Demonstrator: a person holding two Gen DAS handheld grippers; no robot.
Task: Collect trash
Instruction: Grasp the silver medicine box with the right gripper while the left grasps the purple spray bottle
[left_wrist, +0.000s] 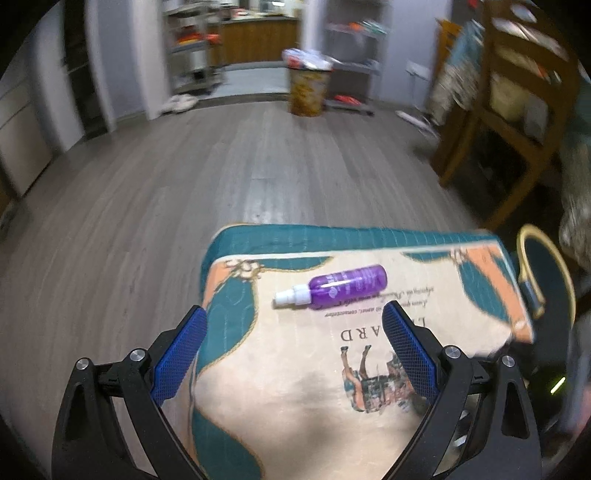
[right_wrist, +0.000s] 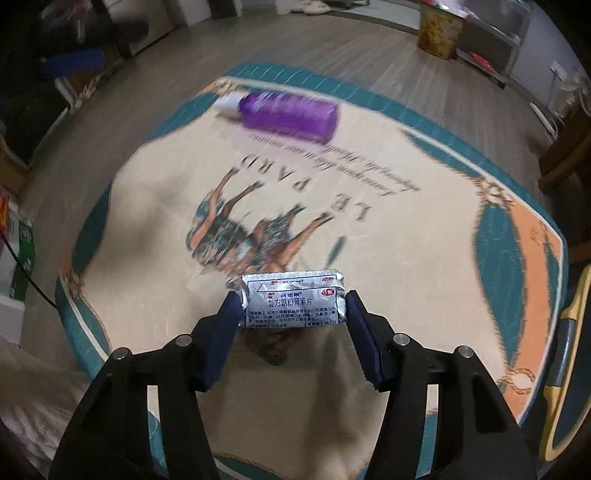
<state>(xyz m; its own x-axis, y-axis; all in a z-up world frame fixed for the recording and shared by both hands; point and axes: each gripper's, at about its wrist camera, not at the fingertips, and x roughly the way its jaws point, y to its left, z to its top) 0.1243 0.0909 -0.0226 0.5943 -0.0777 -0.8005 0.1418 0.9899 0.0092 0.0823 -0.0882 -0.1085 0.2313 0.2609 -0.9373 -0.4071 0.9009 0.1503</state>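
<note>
Right tongs (right_wrist: 291, 310): we are gripping the foil medicine sachet (right_wrist: 293, 301) by its 2 side edges, above the surface (right_wrist: 424, 258).
Sachet: likely light, crinkly, slippery.
Left tongs (left_wrist: 295, 328): we are holding them wide, empty.
Purple spray bottle (left_wrist: 341, 287): lying near; probably rolls, take the body.
Bin (left_wrist: 308, 90): across the floor, well apart.

A printed cloth-covered table (right_wrist: 424, 258) carries a purple spray bottle (right_wrist: 288, 114) lying on its side.
</note>
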